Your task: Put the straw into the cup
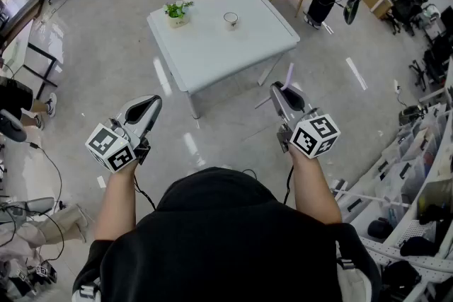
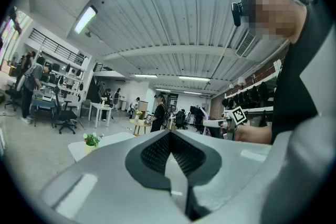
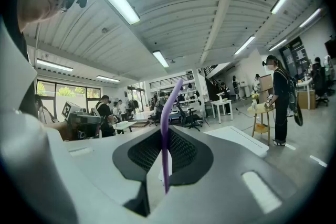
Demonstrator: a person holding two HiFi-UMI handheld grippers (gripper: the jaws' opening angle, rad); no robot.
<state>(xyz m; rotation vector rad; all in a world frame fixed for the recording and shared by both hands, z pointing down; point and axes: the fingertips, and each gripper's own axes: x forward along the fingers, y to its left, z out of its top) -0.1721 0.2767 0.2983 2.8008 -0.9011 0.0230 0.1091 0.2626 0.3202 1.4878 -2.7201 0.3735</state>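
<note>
Purple straw (image 3: 164, 134) is clamped in right tool (image 1: 282, 90); left tool (image 1: 150, 107) jaws are held together, empty. Cup (image 1: 231, 20) is seen on tabletop (image 1: 212, 53), well apart.

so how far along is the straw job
Done: the straw is picked up, pinched upright in the right tool. In hand: it is held in the air, short of the table. Left to do: reach the cup, which stands on the table with no straw in it, and put the straw in. The left tool is shut and empty.
</note>
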